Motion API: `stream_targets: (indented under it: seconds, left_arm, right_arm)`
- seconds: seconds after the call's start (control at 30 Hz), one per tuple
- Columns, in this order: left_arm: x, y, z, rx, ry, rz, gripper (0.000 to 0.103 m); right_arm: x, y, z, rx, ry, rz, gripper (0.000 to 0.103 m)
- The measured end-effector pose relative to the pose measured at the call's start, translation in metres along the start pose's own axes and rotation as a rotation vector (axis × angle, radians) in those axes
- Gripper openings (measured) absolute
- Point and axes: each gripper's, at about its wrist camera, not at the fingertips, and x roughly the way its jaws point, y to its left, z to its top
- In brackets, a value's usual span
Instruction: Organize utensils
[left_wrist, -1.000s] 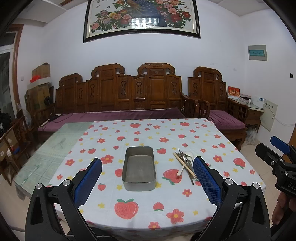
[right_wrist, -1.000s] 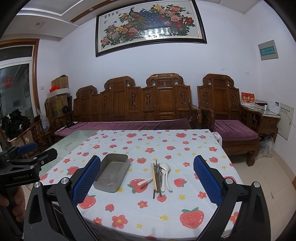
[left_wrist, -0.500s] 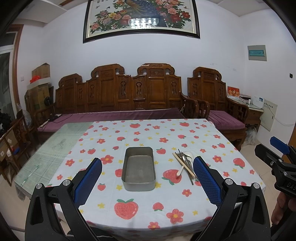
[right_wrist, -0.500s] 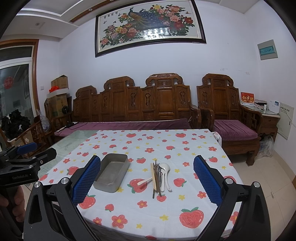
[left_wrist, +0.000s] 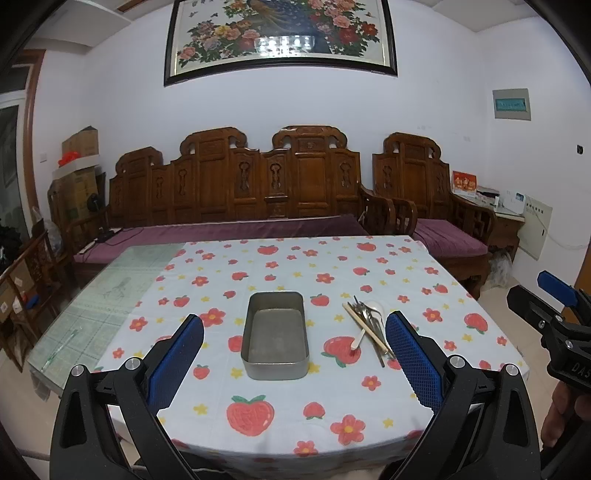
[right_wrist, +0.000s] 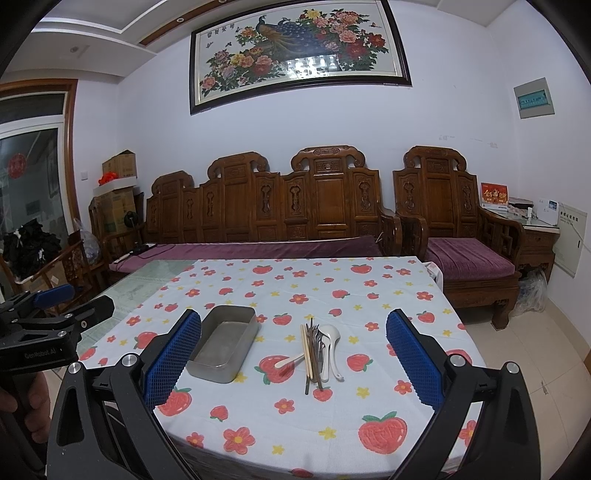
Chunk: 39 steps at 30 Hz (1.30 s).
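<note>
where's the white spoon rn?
The white spoon lies on the tablecloth at the right edge of the utensil pile, beside the chopsticks, right of the metal tray.

Both wrist views — same table (left_wrist: 280, 424)

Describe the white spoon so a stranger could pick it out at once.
Start at the rectangular grey metal tin on the strawberry-print tablecloth. Just to its right lies a small pile of utensils. The white ceramic soup spoon lies on the pile's right side, the only broad white piece beside thin sticks and dark metal cutlery.
</note>
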Motion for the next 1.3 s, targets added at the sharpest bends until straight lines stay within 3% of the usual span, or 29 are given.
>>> stream_targets:
  seconds: [0.27,0.43,0.9,1.3]
  left_arm:
    - [0.015,-0.003,-0.002,0.011,0.033,-0.009,0.095]
    - [0.04,-0.009,-0.01,0.031,0.065,-0.039,0.095]
    - [0.124,-0.039,-0.026,0.1,0.169,-0.116,0.095]
    - [0.198,-0.062,-0.053,0.125,0.296,-0.179,0.095]
  right_arm:
    - [-0.003,0.001,0.002,0.002,0.014,-0.001,0.1]
    - [0.024,-0.012,-0.013,0.0,0.05,0.005,0.1]
    - [0.12,-0.055,-0.046,0.021,0.179,0.018,0.054]
    - [0.197,-0.093,-0.086,0.085,0.289,-0.007,0.043]
